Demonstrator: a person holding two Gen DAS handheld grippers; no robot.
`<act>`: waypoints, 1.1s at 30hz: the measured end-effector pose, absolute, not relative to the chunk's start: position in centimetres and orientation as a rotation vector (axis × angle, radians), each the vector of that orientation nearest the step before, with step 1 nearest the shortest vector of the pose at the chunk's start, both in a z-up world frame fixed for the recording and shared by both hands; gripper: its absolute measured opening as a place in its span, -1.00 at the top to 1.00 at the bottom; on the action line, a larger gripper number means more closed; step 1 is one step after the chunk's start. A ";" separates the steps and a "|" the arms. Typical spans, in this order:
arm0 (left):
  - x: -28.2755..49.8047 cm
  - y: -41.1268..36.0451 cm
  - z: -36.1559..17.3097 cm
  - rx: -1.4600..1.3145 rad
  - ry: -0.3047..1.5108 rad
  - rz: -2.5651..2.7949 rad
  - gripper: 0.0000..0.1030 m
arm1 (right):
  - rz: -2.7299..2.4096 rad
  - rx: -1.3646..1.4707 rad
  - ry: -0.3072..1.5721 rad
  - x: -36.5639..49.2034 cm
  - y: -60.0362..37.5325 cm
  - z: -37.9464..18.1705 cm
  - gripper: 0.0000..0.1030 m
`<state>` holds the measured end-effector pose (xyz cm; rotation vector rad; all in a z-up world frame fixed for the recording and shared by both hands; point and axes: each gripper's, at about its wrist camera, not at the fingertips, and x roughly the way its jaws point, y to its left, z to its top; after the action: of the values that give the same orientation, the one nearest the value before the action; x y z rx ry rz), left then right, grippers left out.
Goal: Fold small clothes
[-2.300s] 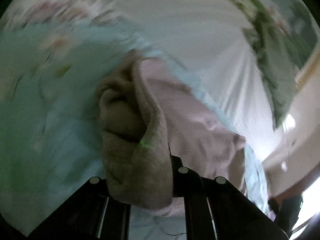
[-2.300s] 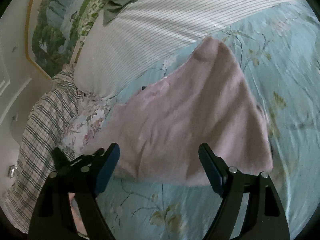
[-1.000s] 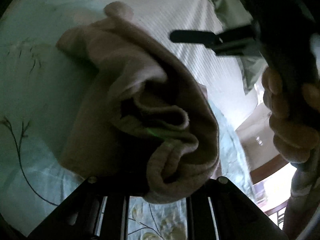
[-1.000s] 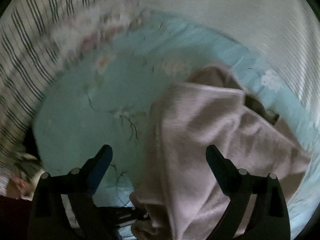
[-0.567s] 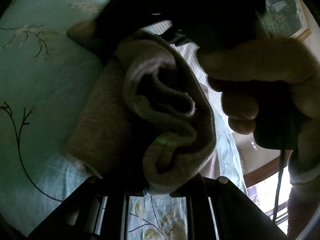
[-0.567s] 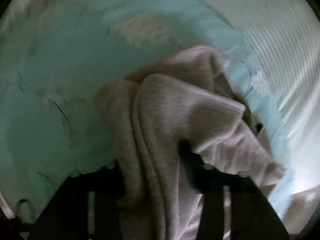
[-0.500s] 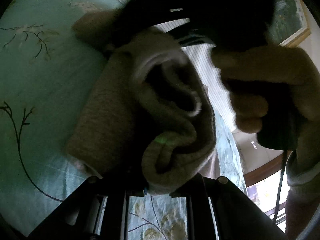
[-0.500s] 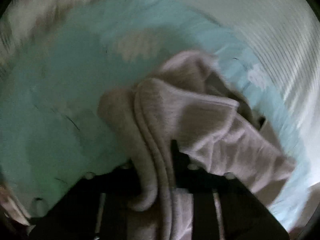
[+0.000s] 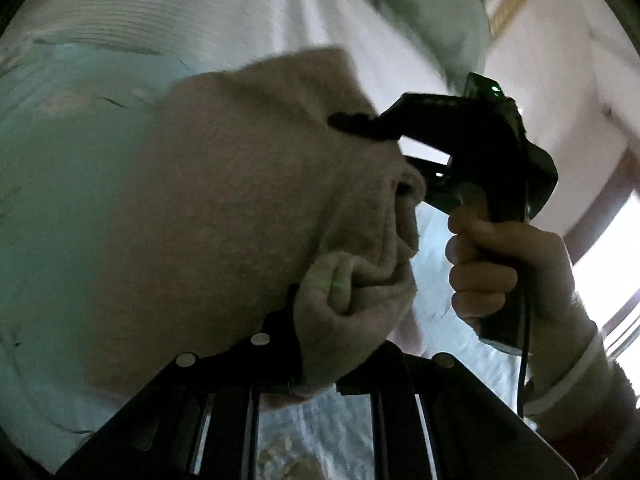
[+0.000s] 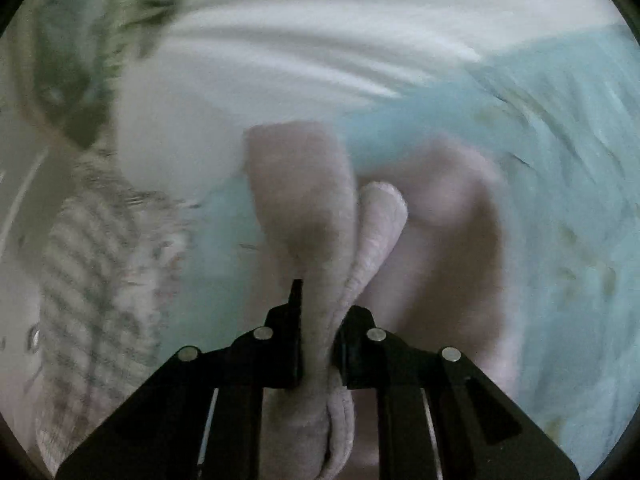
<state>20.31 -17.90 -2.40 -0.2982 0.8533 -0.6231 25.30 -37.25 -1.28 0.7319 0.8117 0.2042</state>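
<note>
A small pale pink fleece garment (image 9: 240,208) hangs between both grippers above a light blue floral bedsheet (image 9: 52,184). My left gripper (image 9: 320,364) is shut on a bunched edge of it at the bottom of the left wrist view. My right gripper (image 10: 318,320) is shut on another folded edge of the garment (image 10: 320,208). In the left wrist view the right gripper (image 9: 360,124) shows at upper right, held by a hand (image 9: 492,268), its fingers clamped on the cloth. The right wrist view is blurred.
A white striped pillow (image 9: 168,12) lies behind the garment and also shows in the right wrist view (image 10: 304,40). A plaid cloth (image 10: 92,264) lies at the left. A green patterned cloth (image 10: 80,40) lies at upper left. A bright window (image 9: 612,264) is at the right.
My right gripper has shut on the garment's edge, having been open a second ago. Both grippers have lifted the garment and drawn apart; the left stays shut on it.
</note>
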 end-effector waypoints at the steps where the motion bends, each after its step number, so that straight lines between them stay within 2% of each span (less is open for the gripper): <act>1: 20.5 -18.8 -3.3 -0.271 0.885 -0.628 0.78 | 0.182 0.746 0.827 24.9 -38.1 -2.7 0.70; 5: 20.4 -19.8 -4.2 -0.230 0.911 -0.629 0.79 | 0.206 0.793 0.791 24.1 -39.5 -3.5 0.70; 11: 20.1 -21.3 -1.3 -0.221 0.835 -0.709 0.79 | 0.241 0.756 0.661 22.4 -40.1 -0.6 0.71; 13: 20.0 -22.3 -1.3 -0.185 0.826 -0.716 0.78 | 0.175 0.731 0.696 22.5 -40.3 -1.3 0.71; 18: 22.1 -24.3 -4.4 -0.168 0.946 -0.712 0.78 | 0.093 0.717 0.780 22.7 -40.7 -4.1 0.64; 20: 22.0 -24.2 -4.7 -0.161 0.940 -0.716 0.77 | 0.087 0.728 0.765 22.1 -40.7 -4.0 0.51; 21: 22.0 -24.1 -4.5 -0.159 0.937 -0.720 0.77 | 0.084 0.727 0.757 21.7 -40.7 -3.8 0.35; 22: 21.9 -23.9 -4.3 -0.156 0.941 -0.725 0.69 | 0.084 0.720 0.749 21.2 -40.5 -3.5 0.12; 23: 22.1 -23.8 -4.1 -0.161 0.948 -0.734 0.55 | 0.087 0.714 0.743 21.1 -40.2 -3.2 0.01; 25: 22.0 -23.1 -3.7 -0.192 0.963 -0.761 0.39 | 0.075 0.674 0.724 20.0 -39.5 -2.4 -0.38; 28: 21.3 -22.0 -2.7 -0.218 0.968 -0.775 0.20 | 0.080 0.638 0.690 18.6 -38.3 -1.3 -0.51; 31: 20.0 -21.1 -1.8 -0.230 0.948 -0.784 -0.24 | 0.088 0.611 0.685 16.8 -37.2 -0.6 -0.65; 33: 19.3 -19.6 -1.1 -0.241 0.932 -0.771 -0.32 | 0.089 0.600 0.686 15.6 -36.8 -0.6 -0.71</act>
<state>19.34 -19.57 -1.11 -0.2413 0.9316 -0.7713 15.64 -36.83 -0.58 0.5997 0.6862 0.0886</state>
